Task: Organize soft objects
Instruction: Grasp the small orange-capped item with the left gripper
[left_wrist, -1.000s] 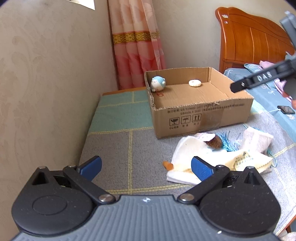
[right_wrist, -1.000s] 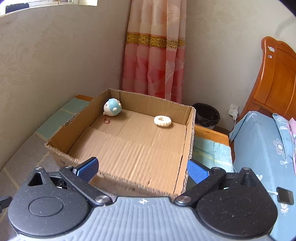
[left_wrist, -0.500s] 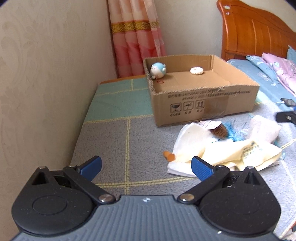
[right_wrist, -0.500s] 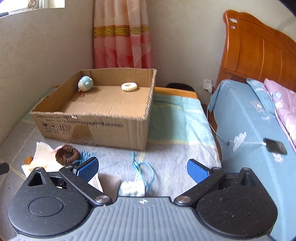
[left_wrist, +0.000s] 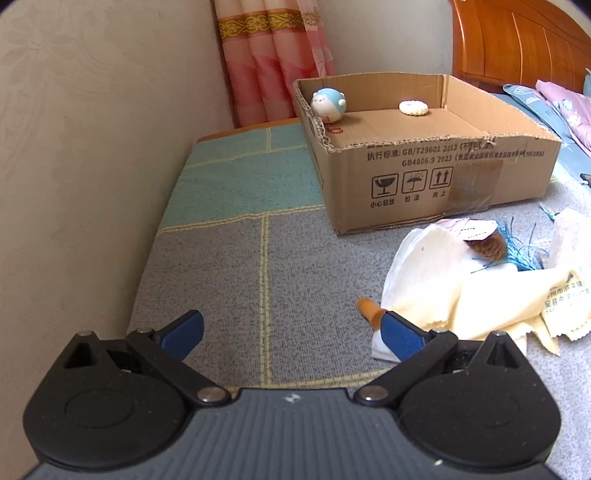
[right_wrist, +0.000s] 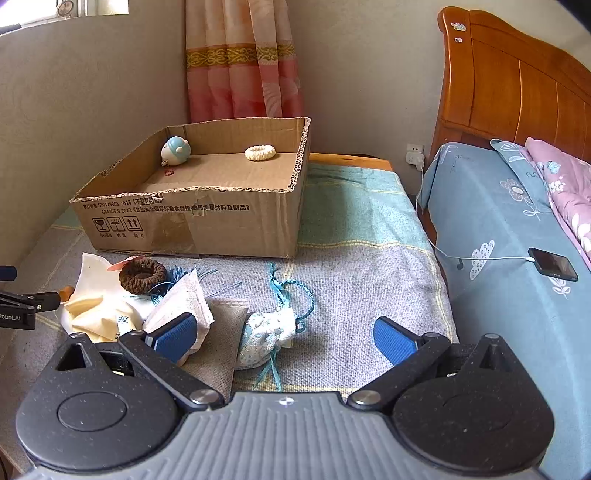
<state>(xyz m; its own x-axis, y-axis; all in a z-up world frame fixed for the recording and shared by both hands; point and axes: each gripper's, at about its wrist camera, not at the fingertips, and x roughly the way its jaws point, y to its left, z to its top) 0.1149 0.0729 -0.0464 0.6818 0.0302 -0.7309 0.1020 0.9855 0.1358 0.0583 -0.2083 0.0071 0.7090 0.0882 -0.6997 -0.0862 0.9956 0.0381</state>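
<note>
An open cardboard box (left_wrist: 436, 173) (right_wrist: 192, 221) stands on the mat and holds a blue-white plush ball (left_wrist: 328, 105) (right_wrist: 176, 150) and a cream ring (left_wrist: 413, 108) (right_wrist: 260, 152). In front of it lies a pile: cream cloths (left_wrist: 461, 291) (right_wrist: 96, 310), a brown knitted ring (right_wrist: 143, 275) (left_wrist: 489, 248), a white sachet (right_wrist: 181, 299), a small blue-white pouch (right_wrist: 266, 336) with blue string, an orange piece (left_wrist: 367, 310). My left gripper (left_wrist: 291, 334) is open and empty, left of the pile. My right gripper (right_wrist: 282, 338) is open and empty, just over the pouch.
A wall runs along the left. A pink curtain (right_wrist: 243, 62) hangs behind the box. A bed with a blue sheet (right_wrist: 509, 229), a wooden headboard (right_wrist: 517, 85) and a charging phone (right_wrist: 552, 261) stands to the right. The left gripper's body shows at the edge of the right wrist view (right_wrist: 22, 306).
The right gripper has pulled back from over the box and come down over the pile by the pouch. The left gripper has moved slightly closer to the mat. Both stayed open.
</note>
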